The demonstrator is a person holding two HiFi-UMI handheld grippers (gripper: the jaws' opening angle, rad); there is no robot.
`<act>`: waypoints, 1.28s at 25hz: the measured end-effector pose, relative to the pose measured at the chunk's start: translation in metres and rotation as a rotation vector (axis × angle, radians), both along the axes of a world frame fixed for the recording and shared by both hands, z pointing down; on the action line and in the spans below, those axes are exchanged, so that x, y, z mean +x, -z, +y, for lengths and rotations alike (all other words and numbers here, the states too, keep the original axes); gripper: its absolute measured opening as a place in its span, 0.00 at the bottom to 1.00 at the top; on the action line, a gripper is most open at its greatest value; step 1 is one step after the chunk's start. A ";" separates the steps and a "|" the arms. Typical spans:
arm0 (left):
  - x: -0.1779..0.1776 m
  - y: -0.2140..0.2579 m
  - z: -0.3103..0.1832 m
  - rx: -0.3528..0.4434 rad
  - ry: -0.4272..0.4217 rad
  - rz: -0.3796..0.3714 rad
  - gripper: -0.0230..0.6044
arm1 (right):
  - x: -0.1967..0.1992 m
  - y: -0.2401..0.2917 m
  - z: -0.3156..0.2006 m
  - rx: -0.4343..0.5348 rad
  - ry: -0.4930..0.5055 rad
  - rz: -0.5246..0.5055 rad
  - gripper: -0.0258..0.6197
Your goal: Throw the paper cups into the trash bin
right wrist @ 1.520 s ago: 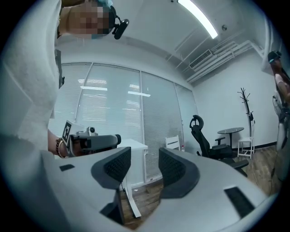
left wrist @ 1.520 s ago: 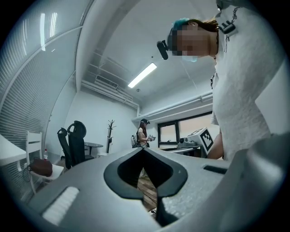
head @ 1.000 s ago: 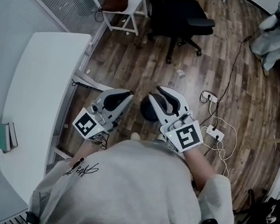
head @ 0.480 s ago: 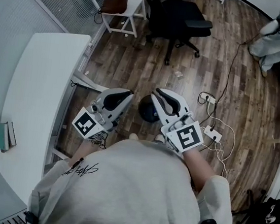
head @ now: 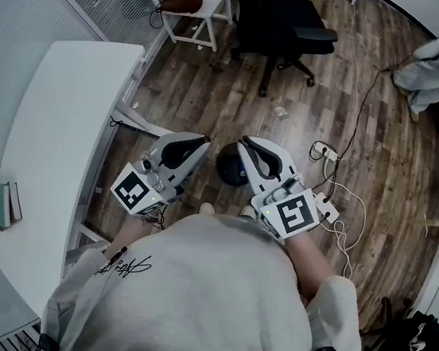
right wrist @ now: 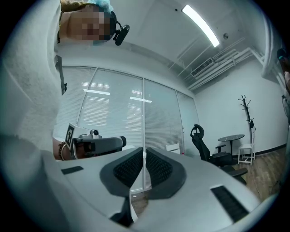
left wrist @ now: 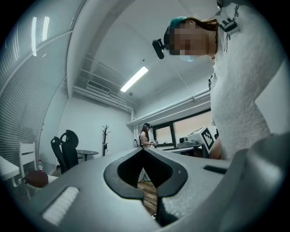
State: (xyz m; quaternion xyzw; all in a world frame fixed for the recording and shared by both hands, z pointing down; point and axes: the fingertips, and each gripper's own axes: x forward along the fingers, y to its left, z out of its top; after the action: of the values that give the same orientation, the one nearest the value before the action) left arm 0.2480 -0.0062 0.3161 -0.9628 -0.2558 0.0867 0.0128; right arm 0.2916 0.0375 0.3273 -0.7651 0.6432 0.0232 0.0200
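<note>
Head view: the dark trash bin stands upright on the wood floor, long axis vertical, round mouth facing up. It sits between the tips of the left gripper and right gripper, both held before a person's grey sweater.

Left gripper view: jaw tips pressed together, holding nothing.

Right gripper view: the ribbed pads, which have just been closing, are drawn to a hairline slit with nothing between them.

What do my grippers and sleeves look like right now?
Both the left gripper and right gripper are light grey with dark curved pads and a black-and-white marker cube. Sleeves are pale grey. The right's jaws have just been closing, empty.
</note>
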 end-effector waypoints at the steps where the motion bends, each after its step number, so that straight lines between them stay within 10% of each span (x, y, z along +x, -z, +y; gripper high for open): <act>1: 0.000 0.000 0.001 0.002 -0.002 -0.001 0.03 | 0.000 0.000 0.000 -0.002 -0.001 -0.002 0.09; 32: -0.001 0.002 -0.006 -0.010 0.048 0.000 0.03 | -0.007 -0.009 -0.007 -0.042 0.056 -0.017 0.05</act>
State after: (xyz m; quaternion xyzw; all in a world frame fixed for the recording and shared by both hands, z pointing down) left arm 0.2467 -0.0117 0.3145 -0.9687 -0.2320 0.0877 0.0100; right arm 0.2844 0.0307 0.3368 -0.7471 0.6646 0.0026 0.0104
